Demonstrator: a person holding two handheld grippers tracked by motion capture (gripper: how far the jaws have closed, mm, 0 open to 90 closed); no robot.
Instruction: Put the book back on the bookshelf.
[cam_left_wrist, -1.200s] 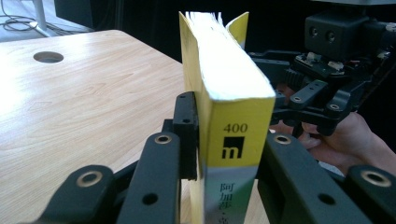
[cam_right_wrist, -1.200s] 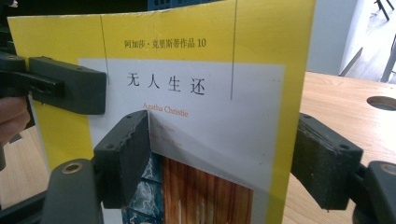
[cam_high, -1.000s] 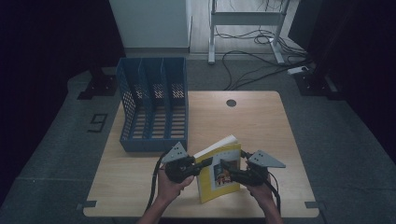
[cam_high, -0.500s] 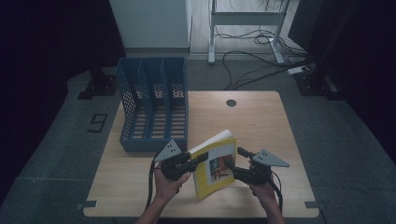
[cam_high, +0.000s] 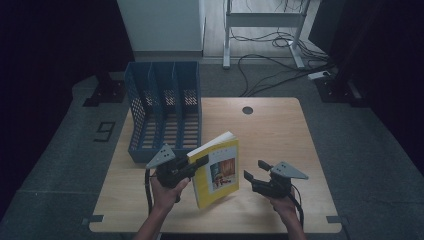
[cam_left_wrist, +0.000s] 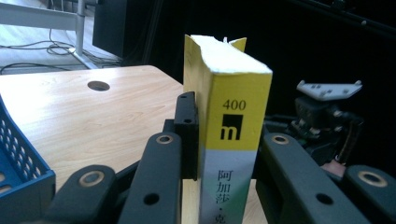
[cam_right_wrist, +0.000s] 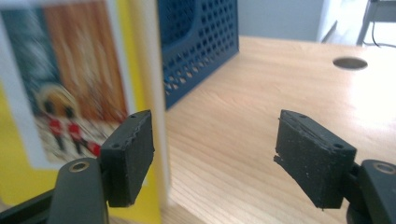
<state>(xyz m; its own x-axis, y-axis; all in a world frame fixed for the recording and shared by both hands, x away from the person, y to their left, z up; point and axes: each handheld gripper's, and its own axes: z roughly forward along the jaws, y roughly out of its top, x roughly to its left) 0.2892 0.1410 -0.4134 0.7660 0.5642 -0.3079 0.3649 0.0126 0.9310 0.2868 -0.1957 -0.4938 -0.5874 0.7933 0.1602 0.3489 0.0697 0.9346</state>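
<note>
A yellow paperback book (cam_high: 220, 172) with a picture on its cover stands nearly upright over the front of the wooden table (cam_high: 270, 130). My left gripper (cam_high: 200, 161) is shut on it at the spine. In the left gripper view the spine (cam_left_wrist: 236, 116) sits squeezed between the two black jaws (cam_left_wrist: 229, 140). My right gripper (cam_high: 253, 170) is open a short way to the right of the book, touching nothing. The right gripper view has the cover (cam_right_wrist: 70, 93) just beyond the left pad, with bare table in the gap (cam_right_wrist: 215, 149).
A blue three-slot file rack (cam_high: 165, 110) stands at the table's back left, just behind the book; its mesh wall (cam_right_wrist: 196, 46) is close. A round cable hole (cam_high: 247, 110) lies at the back middle. The other hand's gripper (cam_left_wrist: 322, 116) is behind the book.
The left gripper has carried the book a little left and up, standing it straighter. The right gripper, which was at the book's right edge, now sits apart from it to the right.
</note>
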